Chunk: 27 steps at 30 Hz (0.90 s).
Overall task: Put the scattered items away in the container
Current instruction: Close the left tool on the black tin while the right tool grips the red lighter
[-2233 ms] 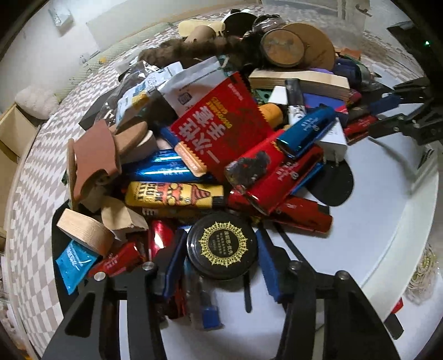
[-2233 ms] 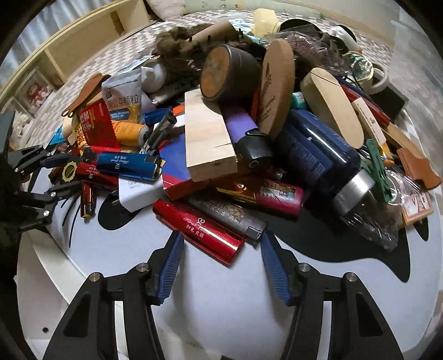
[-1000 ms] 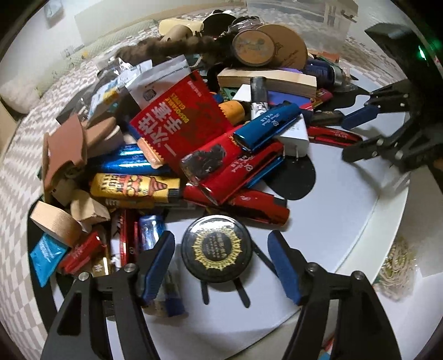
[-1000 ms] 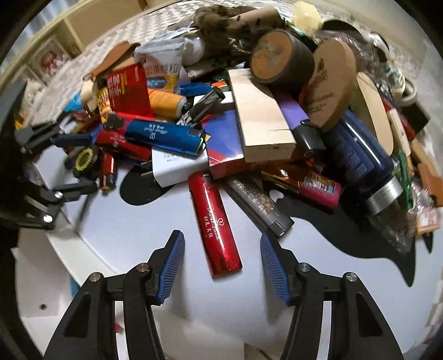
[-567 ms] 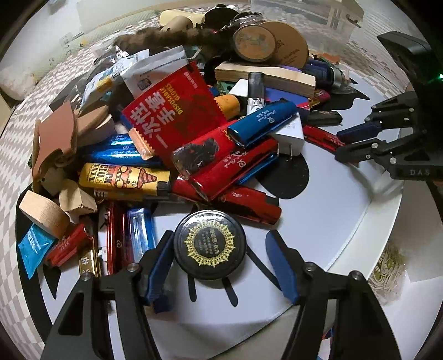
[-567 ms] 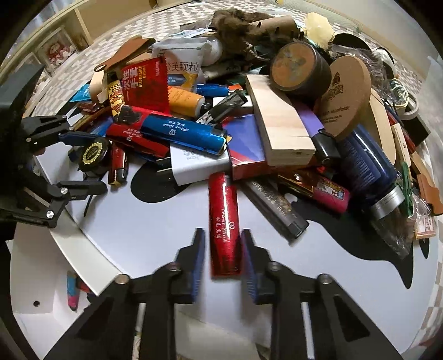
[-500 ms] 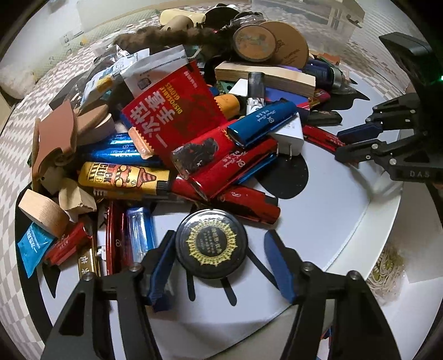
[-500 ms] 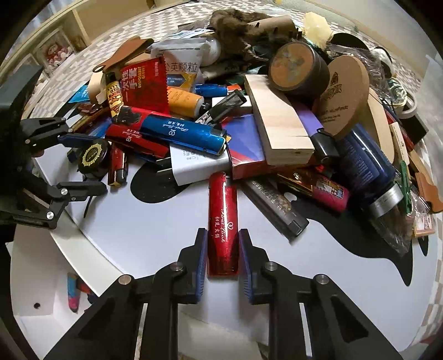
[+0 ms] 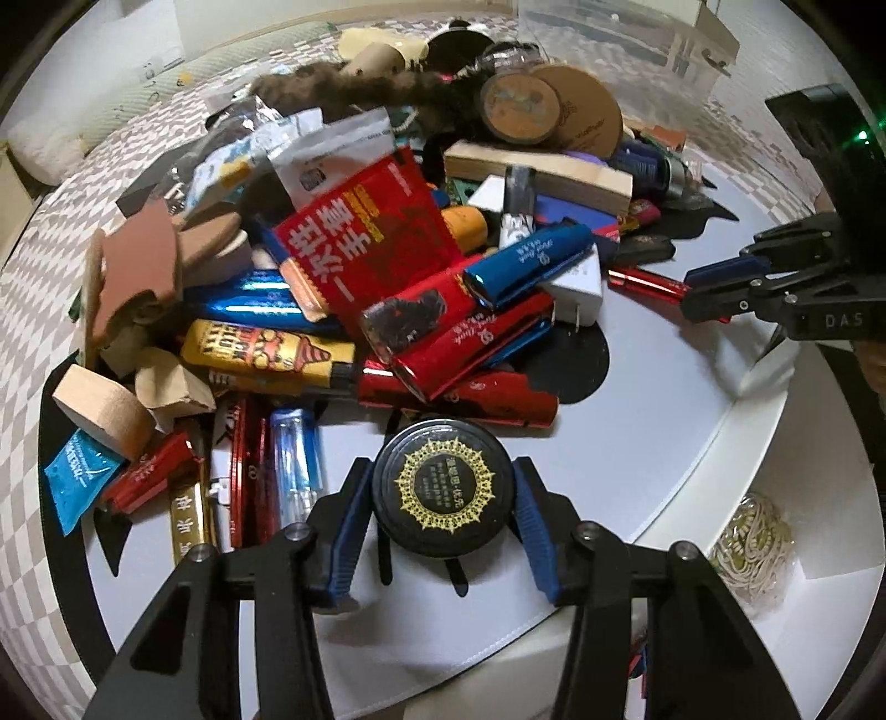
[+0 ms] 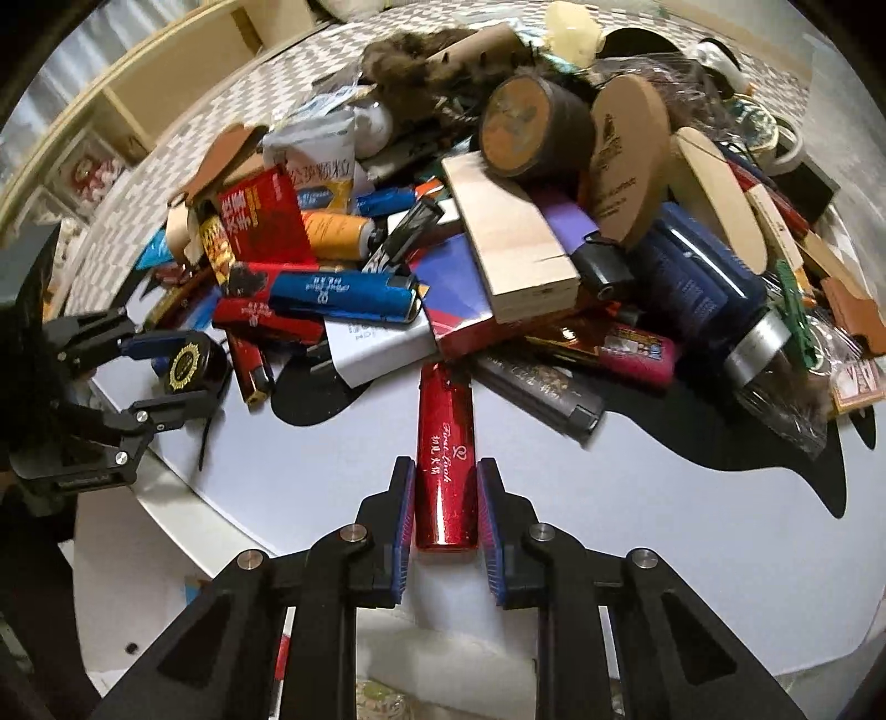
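A black round tin (image 9: 441,493) with a gold emblem sits at the near edge of the white table (image 9: 637,443), and my left gripper (image 9: 440,476) is shut on its sides. The same tin (image 10: 191,363) and left gripper (image 10: 166,371) show at the far left of the right wrist view. My right gripper (image 10: 446,476) is shut on the near end of a red metallic lighter (image 10: 446,443). That lighter points at the heap. From the left wrist view, the right gripper (image 9: 703,288) holds the red lighter (image 9: 642,279) at the right.
A tall heap fills the table: a red snack packet (image 9: 365,238), a blue lighter (image 10: 343,293), a wood block (image 10: 509,238), a dark blue bottle (image 10: 703,282), cork discs (image 9: 581,116). A white bin (image 9: 786,531) lies below the table's edge. A clear box (image 9: 609,39) stands behind.
My left fingers have come in against the black tin. My right fingers have gone from wide open to shut on the red lighter, which now lies lengthwise between them.
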### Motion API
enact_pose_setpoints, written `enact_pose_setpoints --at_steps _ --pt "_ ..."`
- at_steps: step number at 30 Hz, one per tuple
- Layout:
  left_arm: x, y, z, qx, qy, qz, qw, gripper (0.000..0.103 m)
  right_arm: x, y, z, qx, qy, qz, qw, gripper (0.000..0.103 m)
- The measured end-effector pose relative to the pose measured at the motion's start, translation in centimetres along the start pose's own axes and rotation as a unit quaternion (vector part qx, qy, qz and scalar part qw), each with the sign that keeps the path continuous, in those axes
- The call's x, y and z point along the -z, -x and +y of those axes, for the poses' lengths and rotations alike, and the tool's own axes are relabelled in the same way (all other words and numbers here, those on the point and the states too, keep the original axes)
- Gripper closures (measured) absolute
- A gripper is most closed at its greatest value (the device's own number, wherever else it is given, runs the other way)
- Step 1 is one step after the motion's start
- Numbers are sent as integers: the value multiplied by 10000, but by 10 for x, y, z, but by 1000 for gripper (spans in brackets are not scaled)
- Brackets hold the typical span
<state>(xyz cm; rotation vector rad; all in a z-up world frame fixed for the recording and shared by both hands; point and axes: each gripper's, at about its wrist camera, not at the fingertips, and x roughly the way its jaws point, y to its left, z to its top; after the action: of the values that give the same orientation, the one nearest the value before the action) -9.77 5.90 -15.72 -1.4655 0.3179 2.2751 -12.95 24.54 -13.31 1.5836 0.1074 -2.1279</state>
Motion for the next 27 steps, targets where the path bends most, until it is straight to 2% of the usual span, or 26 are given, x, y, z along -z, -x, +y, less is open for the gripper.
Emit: enact_pose_setpoints --at_steps 14,22,27 --pt "-15 49 -5 150 131 -751 9970 53 -6 36 -36 -404 -1087 -523 9919 80" --pt "-18 67 -15 129 266 -894 9956 53 0 74 -64 -392 -1534 -905 9832 80" --pt "-15 82 -19 163 294 -1004 9944 53 0 88 -64 -444 -1574 -1155 9797 80"
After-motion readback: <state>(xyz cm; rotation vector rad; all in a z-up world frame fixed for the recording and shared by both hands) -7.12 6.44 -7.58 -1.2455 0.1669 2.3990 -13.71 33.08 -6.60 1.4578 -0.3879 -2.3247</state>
